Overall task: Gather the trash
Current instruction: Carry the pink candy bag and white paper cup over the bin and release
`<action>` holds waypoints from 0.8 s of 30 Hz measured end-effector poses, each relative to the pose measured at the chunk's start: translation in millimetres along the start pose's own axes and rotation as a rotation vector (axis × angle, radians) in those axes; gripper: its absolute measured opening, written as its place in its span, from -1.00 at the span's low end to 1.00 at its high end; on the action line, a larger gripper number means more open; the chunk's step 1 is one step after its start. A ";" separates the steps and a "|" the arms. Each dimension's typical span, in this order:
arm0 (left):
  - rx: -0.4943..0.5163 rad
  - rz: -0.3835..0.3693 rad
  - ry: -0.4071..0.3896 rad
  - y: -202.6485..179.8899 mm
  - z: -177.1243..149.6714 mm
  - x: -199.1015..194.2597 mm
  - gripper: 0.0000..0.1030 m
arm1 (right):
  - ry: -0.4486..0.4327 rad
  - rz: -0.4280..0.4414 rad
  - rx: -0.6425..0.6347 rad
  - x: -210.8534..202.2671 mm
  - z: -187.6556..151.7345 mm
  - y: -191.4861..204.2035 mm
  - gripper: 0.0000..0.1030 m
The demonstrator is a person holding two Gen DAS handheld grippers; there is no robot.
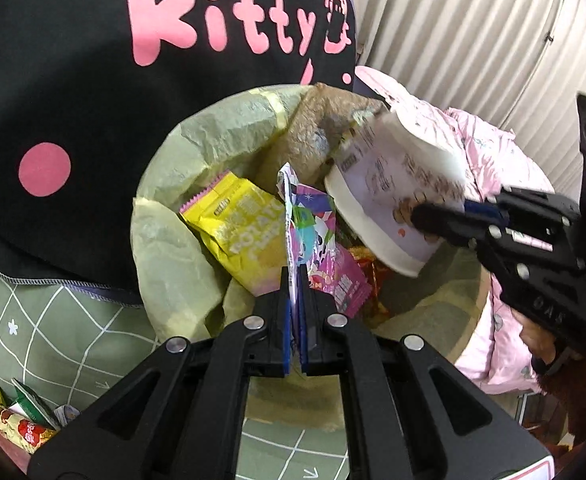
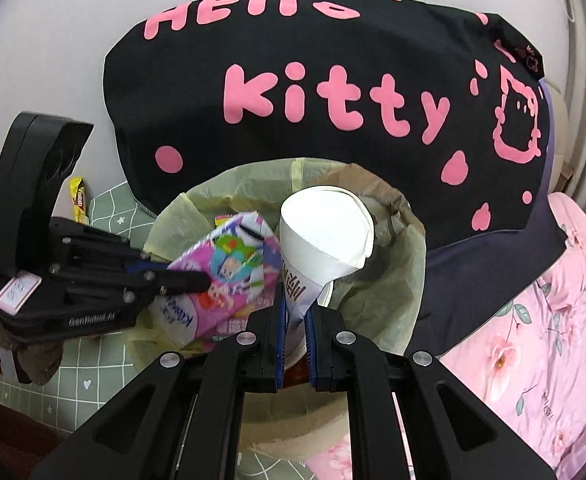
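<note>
Left gripper (image 1: 295, 276) pinches thin, limp pink cartoon-printed plastic wrapper (image 1: 317, 240) by edge, light, over yellow-lined bin (image 1: 165, 208). Right gripper (image 2: 297, 296) clamps crushable white paper cup (image 2: 325, 236) by sidewall, over same bin.

Bin (image 1: 165, 216) before cushion (image 1: 73, 100), wrapper (image 1: 241, 224) inside bin
</note>
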State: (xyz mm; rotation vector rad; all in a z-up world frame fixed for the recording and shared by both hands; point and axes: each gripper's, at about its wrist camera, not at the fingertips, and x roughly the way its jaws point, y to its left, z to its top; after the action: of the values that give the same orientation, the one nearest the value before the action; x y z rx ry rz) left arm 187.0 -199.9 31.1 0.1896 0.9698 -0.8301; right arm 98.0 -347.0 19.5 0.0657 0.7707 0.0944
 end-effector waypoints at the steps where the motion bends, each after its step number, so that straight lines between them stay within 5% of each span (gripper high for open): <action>1: -0.013 -0.009 -0.007 2.5 0.3 -1.1 -0.95 | -0.002 0.001 0.003 -1.0 -0.4 -0.6 -0.82; 9: -0.075 -0.089 -0.068 20.2 -3.7 -24.8 -0.95 | -0.030 0.015 0.017 -6.1 1.7 1.1 -0.81; 11: -0.100 -0.118 -0.076 24.1 -6.2 -28.6 -0.82 | -0.030 0.000 0.020 -4.4 1.8 2.1 -0.79; 13: -0.128 -0.132 -0.093 30.4 -11.1 -37.6 -0.48 | -0.030 -0.010 0.023 -3.9 1.7 2.5 -0.53; 14: -0.140 -0.133 -0.105 32.1 -11.7 -40.6 -0.43 | -0.033 -0.007 0.024 -4.3 1.6 2.6 -0.21; 24: -0.292 0.011 -0.290 66.1 -37.9 -98.0 -0.12 | -0.118 0.002 0.001 -17.6 22.5 24.6 -0.18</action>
State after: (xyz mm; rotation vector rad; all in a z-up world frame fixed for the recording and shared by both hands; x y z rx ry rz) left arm 179.7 -83.2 72.9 -0.1729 0.8032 -0.6739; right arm 99.6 -325.0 50.0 0.0728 0.6524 0.0913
